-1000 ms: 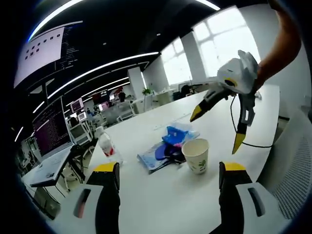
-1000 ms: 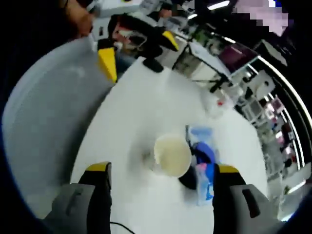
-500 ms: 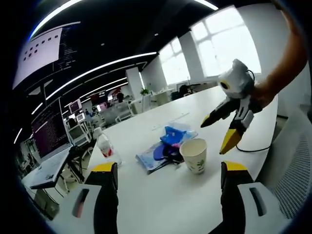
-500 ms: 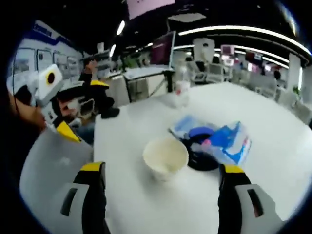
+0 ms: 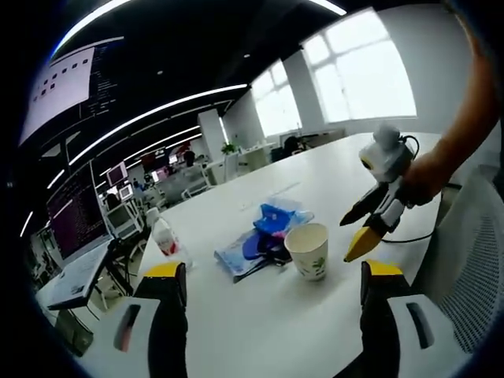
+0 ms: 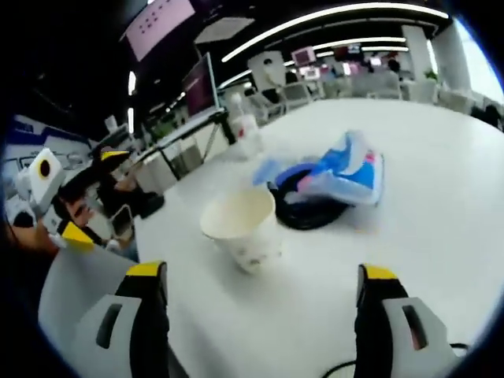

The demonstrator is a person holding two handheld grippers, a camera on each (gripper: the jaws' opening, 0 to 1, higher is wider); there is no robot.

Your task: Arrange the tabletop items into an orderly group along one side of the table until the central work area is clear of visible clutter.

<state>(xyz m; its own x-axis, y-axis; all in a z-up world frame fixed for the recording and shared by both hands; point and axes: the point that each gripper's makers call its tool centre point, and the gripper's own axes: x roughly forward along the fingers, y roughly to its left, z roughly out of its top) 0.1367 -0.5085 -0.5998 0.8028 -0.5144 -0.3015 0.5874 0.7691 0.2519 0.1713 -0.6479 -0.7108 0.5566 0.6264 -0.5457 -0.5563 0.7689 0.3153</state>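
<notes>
Standing paper cup (image 5: 309,250) with unreadable print, beside blue packets (image 6: 346,173).

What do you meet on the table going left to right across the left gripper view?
Plastic bottle → blue packets → paper cup → right gripper, open, in from the right.
</notes>
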